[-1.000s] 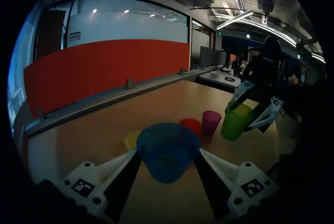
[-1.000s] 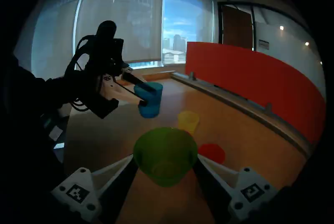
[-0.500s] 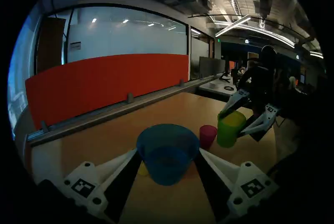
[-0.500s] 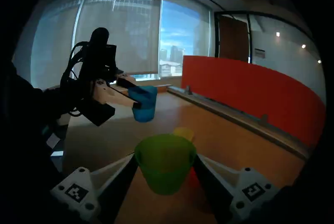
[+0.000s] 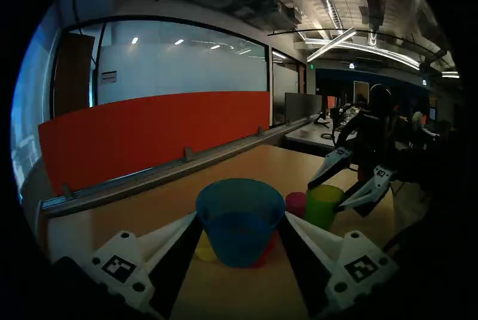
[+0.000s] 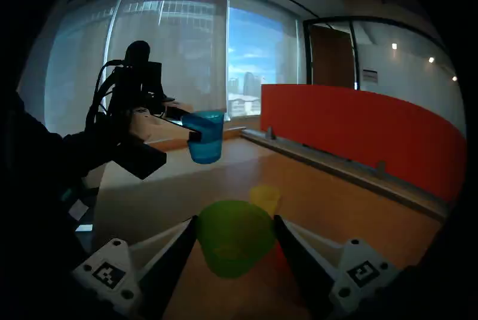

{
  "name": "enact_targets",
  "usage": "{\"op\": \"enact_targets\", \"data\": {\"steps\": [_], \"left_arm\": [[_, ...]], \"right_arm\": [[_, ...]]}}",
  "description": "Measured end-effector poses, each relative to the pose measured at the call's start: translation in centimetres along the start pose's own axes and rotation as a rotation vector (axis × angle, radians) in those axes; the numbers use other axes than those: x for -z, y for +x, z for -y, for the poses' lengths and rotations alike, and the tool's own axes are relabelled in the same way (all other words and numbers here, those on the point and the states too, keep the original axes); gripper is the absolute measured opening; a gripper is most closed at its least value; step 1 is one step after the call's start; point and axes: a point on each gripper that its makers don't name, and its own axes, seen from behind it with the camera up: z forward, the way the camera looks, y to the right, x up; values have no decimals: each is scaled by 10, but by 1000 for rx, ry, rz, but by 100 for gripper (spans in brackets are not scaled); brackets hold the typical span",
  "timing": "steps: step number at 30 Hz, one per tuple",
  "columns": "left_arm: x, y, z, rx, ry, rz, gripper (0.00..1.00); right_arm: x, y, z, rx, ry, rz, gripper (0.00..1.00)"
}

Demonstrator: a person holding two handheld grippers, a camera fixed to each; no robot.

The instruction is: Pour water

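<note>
1. Blue cup (image 5: 240, 221): it sits upright between the two white fingers of the left tongs (image 5: 240, 225), which pinch it from both sides just below the rim. In the right gripper view it hangs in the air, clear above the tabletop (image 5: 149, 212), against the bright window (image 6: 257, 63). The lower part of its wall looks darker than the upper part, but I cannot tell whether that is water.
2. Green cup (image 6: 234, 245): the right tongs (image 6: 234, 241) clamp it the same way, one finger pressed on each side. In the left gripper view it stands upright and low, close over the tabletop. I cannot tell whether its base touches the wood.
3. The two held cups are well apart, and the blue one is carried higher than the green one. A hand and dark cabling show behind the left tongs in the right gripper view.
4. Pink cup (image 5: 295, 202): it stands on the tabletop just beside the green cup, on the side toward the blue one.
5. Yellow cup (image 6: 264, 196): it stands on the tabletop just beyond the green cup as the right gripper view has it. In the left gripper view it peeks out low behind the blue cup.
6. Red cup (image 5: 266, 251): only a sliver shows at the lower edge of the blue cup, on the tabletop behind it.
7. A red partition (image 5: 149, 129) runs along the far edge of the wooden tabletop, above a grey rail (image 5: 179, 168).
</note>
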Motion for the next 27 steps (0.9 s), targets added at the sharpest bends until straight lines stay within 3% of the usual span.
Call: {"op": "enact_targets", "data": {"steps": [5,14,27], "left_arm": [[-3,0,1,-11,3,4,85],[-10,-2,-2,-33,1,23,84],[-13,16,-5,-91,11,-1,85]], "right_arm": [[1,8,-4,11,-4,-21,94],[1,18,-1,84,10,-18,94],[-2,42,0,125,25,-51,94]]}}
